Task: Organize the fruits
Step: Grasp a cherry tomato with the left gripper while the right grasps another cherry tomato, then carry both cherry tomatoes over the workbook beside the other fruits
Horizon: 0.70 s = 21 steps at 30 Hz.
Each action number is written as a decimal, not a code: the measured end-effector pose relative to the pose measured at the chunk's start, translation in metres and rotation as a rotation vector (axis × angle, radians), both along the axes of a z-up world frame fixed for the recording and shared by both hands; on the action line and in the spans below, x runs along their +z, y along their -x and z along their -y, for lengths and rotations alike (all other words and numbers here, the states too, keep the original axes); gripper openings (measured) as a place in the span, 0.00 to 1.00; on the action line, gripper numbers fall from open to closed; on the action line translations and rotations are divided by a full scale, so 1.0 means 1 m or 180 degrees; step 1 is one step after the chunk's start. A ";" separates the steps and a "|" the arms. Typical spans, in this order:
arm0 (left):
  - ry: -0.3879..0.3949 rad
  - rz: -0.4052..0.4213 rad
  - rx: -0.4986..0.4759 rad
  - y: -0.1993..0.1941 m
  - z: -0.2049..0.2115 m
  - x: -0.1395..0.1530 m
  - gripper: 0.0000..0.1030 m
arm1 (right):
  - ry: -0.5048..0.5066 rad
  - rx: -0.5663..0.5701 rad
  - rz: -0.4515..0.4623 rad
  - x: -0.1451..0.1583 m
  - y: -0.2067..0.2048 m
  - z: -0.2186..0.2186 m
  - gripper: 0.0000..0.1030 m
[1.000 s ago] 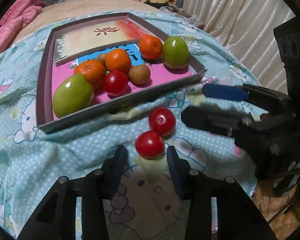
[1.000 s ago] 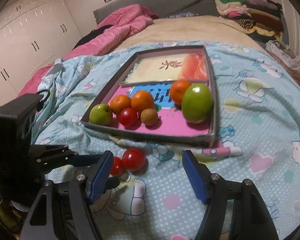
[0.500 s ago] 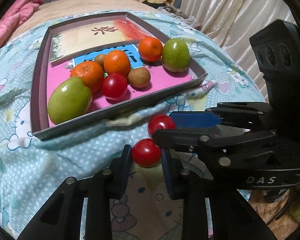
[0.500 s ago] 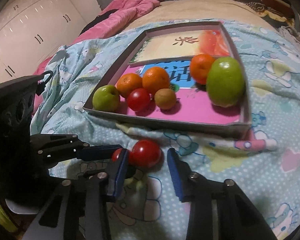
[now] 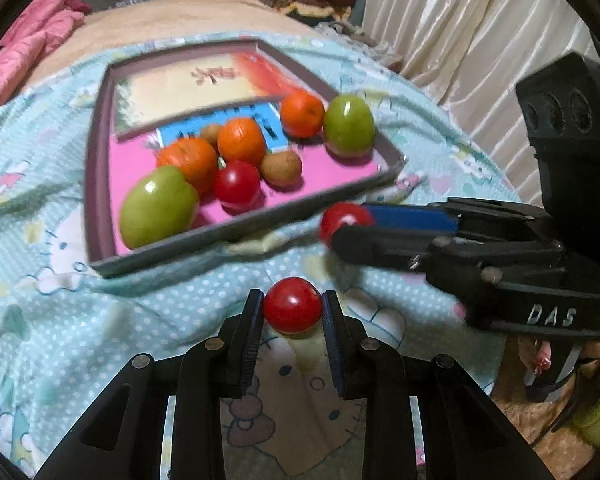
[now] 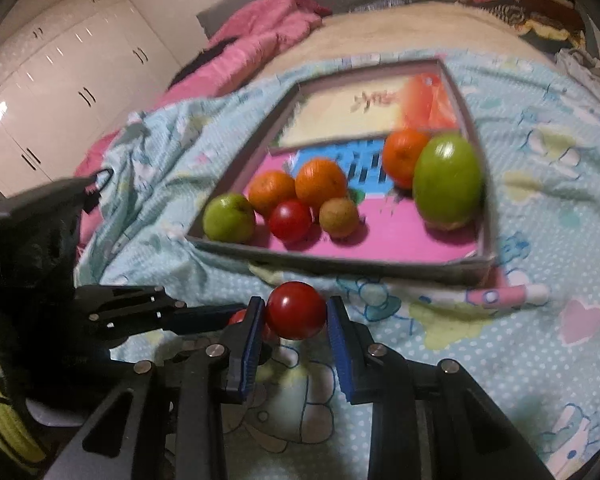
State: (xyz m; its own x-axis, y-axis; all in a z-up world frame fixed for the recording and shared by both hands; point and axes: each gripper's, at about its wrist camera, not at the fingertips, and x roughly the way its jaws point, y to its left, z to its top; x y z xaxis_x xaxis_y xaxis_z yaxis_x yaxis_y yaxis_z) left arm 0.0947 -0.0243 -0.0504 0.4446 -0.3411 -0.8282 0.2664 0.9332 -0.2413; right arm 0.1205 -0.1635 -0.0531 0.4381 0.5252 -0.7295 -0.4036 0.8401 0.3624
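Item: two red tomatoes, loose on the bed in front of the tray.
- Near tomato (image 5: 292, 310): between the pads of the left gripper (image 5: 292, 312), which is closed on it, both pads touching its sides; it sits just over the cartoon-print bedsheet (image 5: 60, 340).
- Far tomato (image 6: 296, 310): clamped in the right gripper (image 6: 296, 314), pads against its flanks; in the left wrist view the same fruit shows at the tip of the right gripper's long fingers, just beside the tray's front wall.

Item: tray (image 5: 96, 152), shallow, grey-walled, pink floor. Holds three oranges, two green fruits (image 5: 158, 206), one red tomato (image 5: 237, 186), two brown fruits (image 5: 281, 168). Free pink floor lies along the front right.

Handling note (judgement): the step in hand is the lift and carry into the tray. Raise each tomato clear of the front wall before moving it forward; set it on the bare pink floor, away from the round fruit that could be knocked rolling. Take the hands in turn, since the grippers cross close together. Keep the grip light; tomato skin bruises.

Obscured: both views are motion-blurred. The second brown fruit is mostly behind the oranges. The near tomato is almost wholly hidden behind the right gripper's finger in the right wrist view. Whether either tomato still touches the sheet cannot be told.
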 end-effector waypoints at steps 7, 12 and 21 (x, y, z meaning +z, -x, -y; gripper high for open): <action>0.0049 0.0253 0.0134 0.001 -0.009 0.027 0.29 | 0.0141 -0.0257 0.0558 0.030 0.006 0.011 0.31; 0.0073 0.0343 0.0248 -0.005 -0.014 0.039 0.29 | 0.0182 -0.0384 0.0748 0.040 0.006 0.018 0.31; 0.0139 0.0493 0.0325 -0.017 -0.003 0.057 0.29 | 0.0286 -0.0476 0.0996 0.052 0.008 0.024 0.31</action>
